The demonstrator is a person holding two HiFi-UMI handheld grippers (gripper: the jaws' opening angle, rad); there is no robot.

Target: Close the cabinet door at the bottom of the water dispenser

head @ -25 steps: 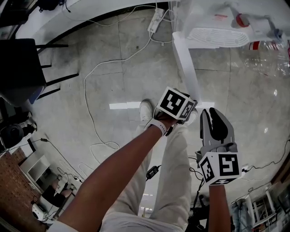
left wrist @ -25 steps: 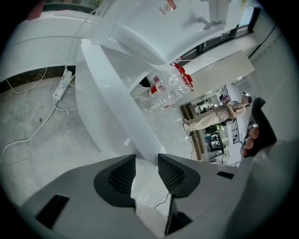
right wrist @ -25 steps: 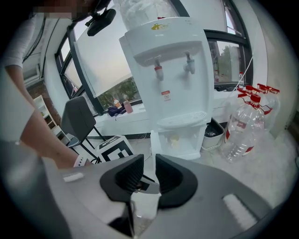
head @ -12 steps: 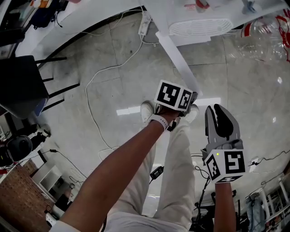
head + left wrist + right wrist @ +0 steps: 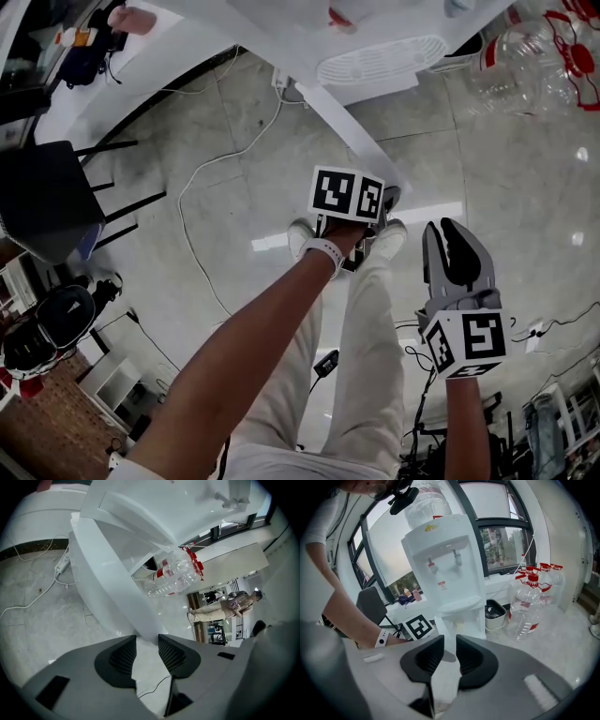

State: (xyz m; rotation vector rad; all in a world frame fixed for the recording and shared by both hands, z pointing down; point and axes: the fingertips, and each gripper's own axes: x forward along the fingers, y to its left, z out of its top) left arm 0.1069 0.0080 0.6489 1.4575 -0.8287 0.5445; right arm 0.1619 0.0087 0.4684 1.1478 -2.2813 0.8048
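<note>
Closure of the cabinet door was not complete. In the head view we saw the door standing well out from the base of the water dispenser at 12 o'clock, with its white panel running down toward the picture's centre. Our left gripper was clamped on the door's free edge, which filled the gap between the pads. Our right gripper hung at 4 o'clock with its jaws narrowly apart and empty, clear of the door. We judged that most of the swing was left, as the door had to travel back until flush with the dispenser body.

The surface was a glossy grey tiled floor with a white cable lying at 10 o'clock. Clear water bottles stood at 2 o'clock and a black chair at 9 o'clock. Windows showed behind the dispenser in the right gripper view.
</note>
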